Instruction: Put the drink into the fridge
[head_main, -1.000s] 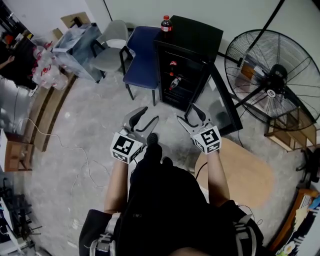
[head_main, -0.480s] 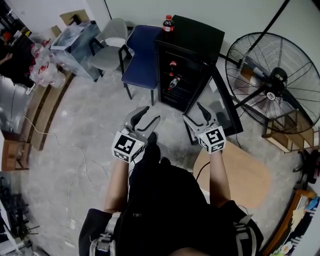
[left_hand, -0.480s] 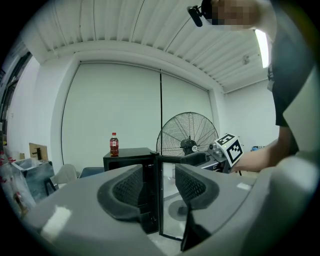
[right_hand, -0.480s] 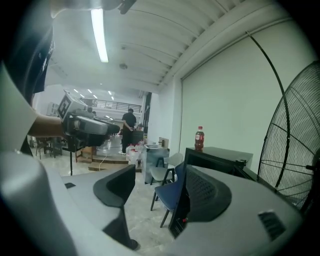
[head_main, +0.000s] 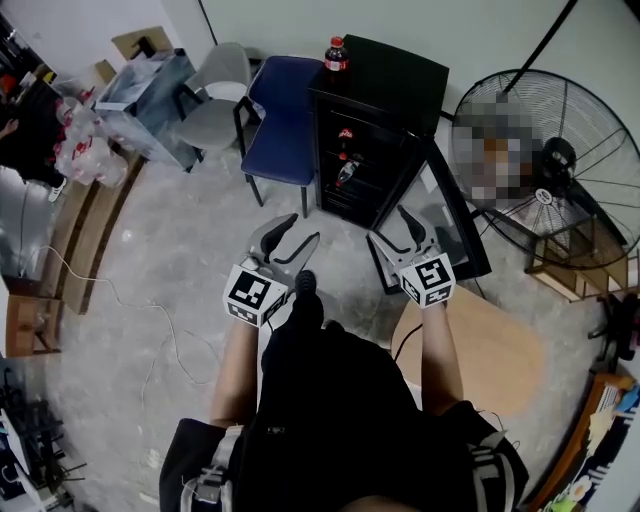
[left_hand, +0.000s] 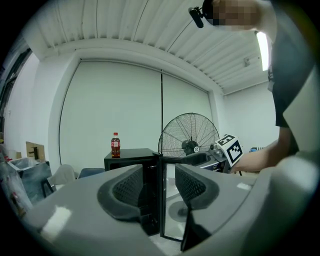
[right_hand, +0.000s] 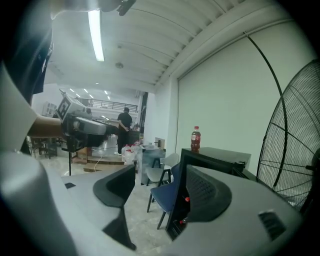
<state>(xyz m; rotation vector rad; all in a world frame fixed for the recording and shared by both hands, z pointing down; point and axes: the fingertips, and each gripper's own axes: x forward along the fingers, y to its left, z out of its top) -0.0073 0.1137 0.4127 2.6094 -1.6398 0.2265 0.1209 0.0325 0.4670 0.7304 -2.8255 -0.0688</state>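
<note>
Head view | drink (head_main: 336, 54) upright at fridge (head_main: 395, 75) top's left edge | door (head_main: 442, 212) open | left gripper (head_main: 300, 228), right gripper (head_main: 388, 224): jaws apart, empty

No readable print, even on the bottle (head_main: 336, 55).

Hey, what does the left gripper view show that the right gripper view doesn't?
Only the left gripper view: the right tool with its marker cube, and the fan's whole face. Only the right gripper view: the left tool, a person standing far back, and red-capped bottles inside the fridge. Both: the cola bottle standing on top of the black fridge, and each tool's own jaws apart with nothing held.
</note>
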